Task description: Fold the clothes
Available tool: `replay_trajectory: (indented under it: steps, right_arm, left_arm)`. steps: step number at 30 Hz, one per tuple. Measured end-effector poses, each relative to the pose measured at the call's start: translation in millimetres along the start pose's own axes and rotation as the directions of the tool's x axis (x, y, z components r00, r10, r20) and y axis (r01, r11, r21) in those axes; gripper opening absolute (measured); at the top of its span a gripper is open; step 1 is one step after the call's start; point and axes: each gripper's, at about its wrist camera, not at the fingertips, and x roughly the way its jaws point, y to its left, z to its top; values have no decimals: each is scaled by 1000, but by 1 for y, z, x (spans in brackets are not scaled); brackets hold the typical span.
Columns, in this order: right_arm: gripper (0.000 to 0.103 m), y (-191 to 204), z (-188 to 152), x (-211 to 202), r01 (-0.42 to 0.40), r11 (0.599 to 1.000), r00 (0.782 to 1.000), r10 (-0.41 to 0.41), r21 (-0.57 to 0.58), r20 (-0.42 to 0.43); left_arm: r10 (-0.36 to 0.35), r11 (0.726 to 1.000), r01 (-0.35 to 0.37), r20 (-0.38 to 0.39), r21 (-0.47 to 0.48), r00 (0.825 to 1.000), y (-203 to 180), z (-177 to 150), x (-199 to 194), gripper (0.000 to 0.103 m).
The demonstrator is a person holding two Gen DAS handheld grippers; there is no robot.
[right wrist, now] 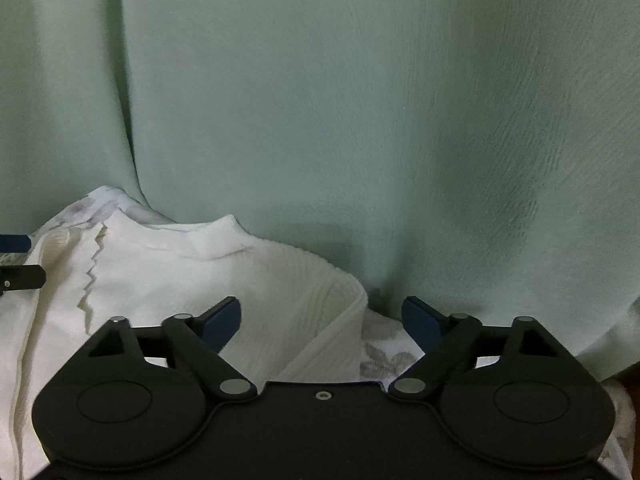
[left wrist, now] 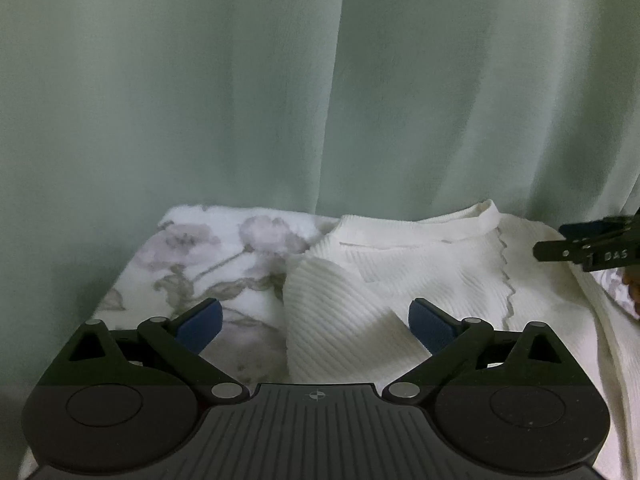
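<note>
plainly, no box, basket or other container shows in either view, so nothing is held in one. a white ribbed sweater (left wrist: 420, 276) lies on a surface covered by a white cloth printed with grey flowers (left wrist: 208, 256), and a pale green curtain (left wrist: 240, 100) hangs right behind it. whether that surface is a worktop or something else cannot be told. the sweater's round neckband (left wrist: 480, 216) sits at the far edge, close against the curtain, and a wavy scalloped seam (left wrist: 506, 276) runs down the front from the neckband. one ribbed part is folded in over the body on each side: in the left wrist view a flap (left wrist: 340, 320) with slanting ribs lies between the pads, and in the right wrist view a rounded fold (right wrist: 340, 320) ends beside a bare patch of the flowered cloth (right wrist: 384, 356). the knit looks soft and thick (the light is dim, so fine detail is lost). the left tongs (left wrist: 315, 324) stand released, their blue pads wide apart and not pressing on the flap. the right tongs (right wrist: 321, 322) are likewise released, their pads spread either side of the fold edge without gripping it. the right tongs also show at the far right edge of the left wrist view, above the sweater's right side.
</note>
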Motion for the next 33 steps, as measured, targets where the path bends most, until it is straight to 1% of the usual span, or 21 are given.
replay_trajectory:
  steps: [1, 2, 3, 4, 5, 6, 7, 8, 9, 11, 12, 13, 15, 16, 17, 18, 19, 21, 23, 27, 33]
  right_arm:
    - [81, -1, 0, 3, -2, 1000, 1000, 2, 4, -6]
    - [77, -2, 1, 5, -5, 1000, 1000, 5, 7, -12]
    - [73, -3, 1, 6, -12, 1000, 1000, 12, 10, -16]
    - [70, -3, 1, 8, -19, 1000, 1000, 19, 13, -21]
    - [65, -4, 2, 9, -25, 1000, 999, 25, 14, -24]
    - [59, -4, 2, 10, -30, 999, 999, 31, 16, -27]
    - [57, -4, 3, 12, -34, 999, 999, 35, 19, -31]
    - [52, -4, 3, 13, -41, 999, 998, 42, 24, -36]
    - [49, -4, 4, 14, -48, 998, 998, 49, 27, -42]
    - [46, -4, 5, 16, -55, 998, 997, 56, 29, -47]
    - [41, -4, 5, 16, -55, 998, 997, 57, 28, -49]
    - [38, -3, 6, 16, -56, 998, 997, 58, 29, -50]
    - [25, -3, 7, 15, -53, 998, 997, 55, 30, -48]
    - [24, -4, 7, 16, -57, 998, 997, 59, 30, -47]
    - [22, -4, 8, 15, -60, 998, 997, 61, 31, -46]
    - [18, -2, 8, 14, -63, 998, 997, 64, 29, -46]
    - [18, -1, 8, 14, -66, 997, 997, 67, 26, -46]
    - [16, 2, 9, 10, -65, 998, 997, 66, 7, -38]
    - [16, 5, 9, 6, -57, 998, 998, 57, -3, -21]
    - [15, 9, 17, -5, -40, 999, 999, 40, -8, 32]
    - [14, 7, 28, -25, -26, 1000, 994, 27, -10, 103]
  left_arm:
    - [-13, 1000, 13, -5, -13, 1000, 2, 0, 2, 97]
    - [-25, 999, 25, -11, -24, 1000, 4, 1, 4, 95]
    - [-38, 999, 38, -20, -31, 999, 6, 2, 6, 90]
    - [-54, 998, 53, -35, -37, 998, 8, 3, 8, 89]
    - [-68, 997, 66, -49, -45, 996, 9, 4, 11, 86]
    - [-83, 995, 80, -62, -55, 995, 11, 5, 13, 79]
    - [-95, 994, 91, -72, -63, 993, 13, 6, 15, 76]
    - [-107, 992, 101, -82, -72, 991, 15, 8, 17, 74]
    - [-119, 990, 112, -92, -80, 989, 17, 10, 19, 72]
    - [-143, 986, 132, -109, -98, 984, 20, 13, 23, 68]
    - [-154, 984, 143, -113, -107, 981, 22, 14, 23, 66]
    - [-169, 981, 155, -116, -117, 979, 24, 16, 24, 63]
    - [-192, 976, 177, -121, -130, 974, 25, 16, 25, 52]
    - [-196, 975, 181, -121, -129, 973, 25, 16, 25, 51]
    - [-200, 975, 185, -121, -126, 972, 25, 16, 25, 44]
    - [-201, 975, 187, -119, -117, 972, 23, 16, 25, 35]
    - [-199, 976, 187, -113, -109, 973, 22, 16, 24, 32]
    - [-195, 978, 186, -101, -94, 976, 19, 15, 21, 16]
    - [-179, 982, 174, -84, -69, 980, 14, 15, 18, 13]
    - [-125, 992, 126, -19, 21, 992, -2, 17, 10, 12]
    - [-97, 995, 95, 54, 32, 994, -10, 32, -1, 11]
